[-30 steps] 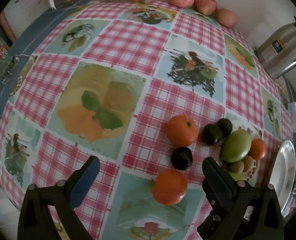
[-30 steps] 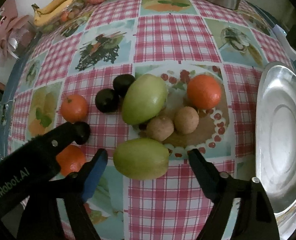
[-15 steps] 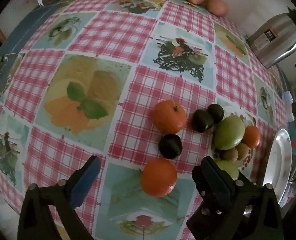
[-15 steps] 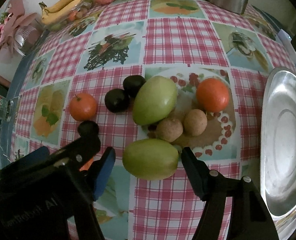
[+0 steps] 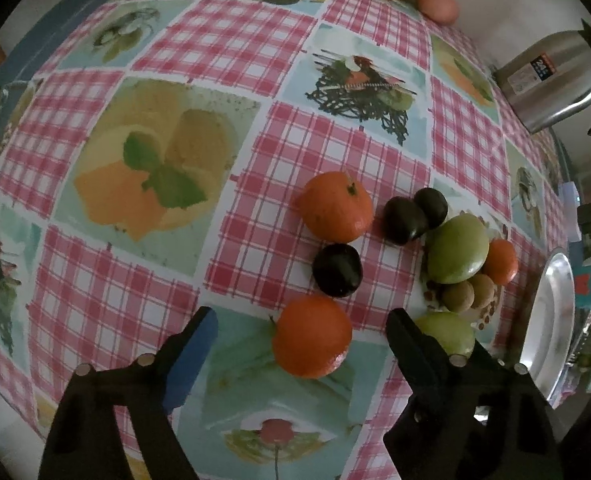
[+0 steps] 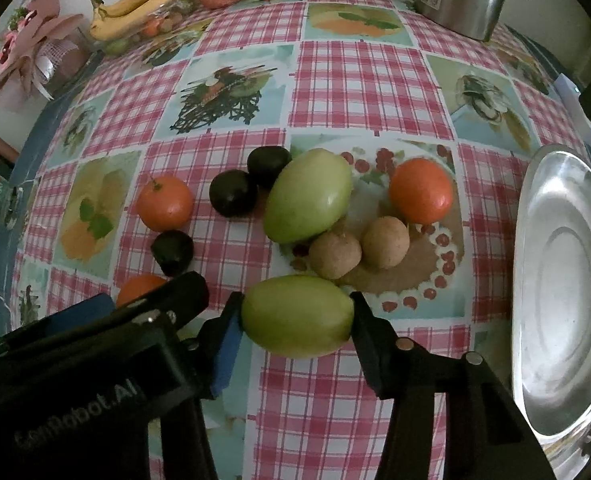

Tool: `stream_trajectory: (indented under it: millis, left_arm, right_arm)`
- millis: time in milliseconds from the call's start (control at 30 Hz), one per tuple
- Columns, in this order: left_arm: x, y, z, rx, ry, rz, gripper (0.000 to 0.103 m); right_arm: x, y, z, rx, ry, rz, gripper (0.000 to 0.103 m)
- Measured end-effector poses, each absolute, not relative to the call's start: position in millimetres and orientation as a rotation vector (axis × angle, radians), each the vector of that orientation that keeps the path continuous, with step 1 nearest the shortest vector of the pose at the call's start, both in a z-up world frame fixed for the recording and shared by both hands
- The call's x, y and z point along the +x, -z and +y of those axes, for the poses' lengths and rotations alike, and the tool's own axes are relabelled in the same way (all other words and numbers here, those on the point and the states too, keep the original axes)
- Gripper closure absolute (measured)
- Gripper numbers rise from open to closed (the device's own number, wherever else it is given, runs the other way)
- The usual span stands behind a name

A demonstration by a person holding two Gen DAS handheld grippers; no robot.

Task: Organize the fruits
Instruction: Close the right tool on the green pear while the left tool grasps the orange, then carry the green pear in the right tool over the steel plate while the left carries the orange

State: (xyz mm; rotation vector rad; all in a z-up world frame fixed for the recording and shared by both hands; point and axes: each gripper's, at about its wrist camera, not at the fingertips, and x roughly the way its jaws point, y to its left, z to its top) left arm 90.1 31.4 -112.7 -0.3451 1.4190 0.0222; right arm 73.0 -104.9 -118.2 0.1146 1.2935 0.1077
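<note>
Both claws have just been closing: the right gripper [image 6: 295, 322] now clenches the oval green fruit [image 6: 297, 321] beside the round steel plate [image 6: 563, 280], ready to lift, while the left gripper [image 5: 301, 334] brackets, untouched, the round orange tangerine [image 5: 313, 341] farther from that plate.

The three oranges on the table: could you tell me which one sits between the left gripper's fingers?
The nearest orange, below the lone dark plum. The left gripper straddles it without touching. The stemmed orange and the orange beside the green fruit lie farther off.
</note>
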Motion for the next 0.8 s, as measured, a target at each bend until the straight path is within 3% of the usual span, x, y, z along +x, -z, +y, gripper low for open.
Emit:
stream_trajectory:
  millis: [133, 300, 800]
  left_arm:
    - [91, 117, 31, -0.358, 0.0, 1.411, 0.023]
    - [86, 117, 28, -0.359, -0.001, 1.401, 0.044]
    - [76, 113, 44, -0.38, 0.019, 1.396, 0.064]
  right_arm:
    - [68, 117, -110, 0.138, -0.11, 1.297, 0.05]
    - [64, 115, -110, 0.134, -0.11, 1.301, 0.05]
    - [64, 114, -115, 0.17, -0.106, 1.304, 0.049]
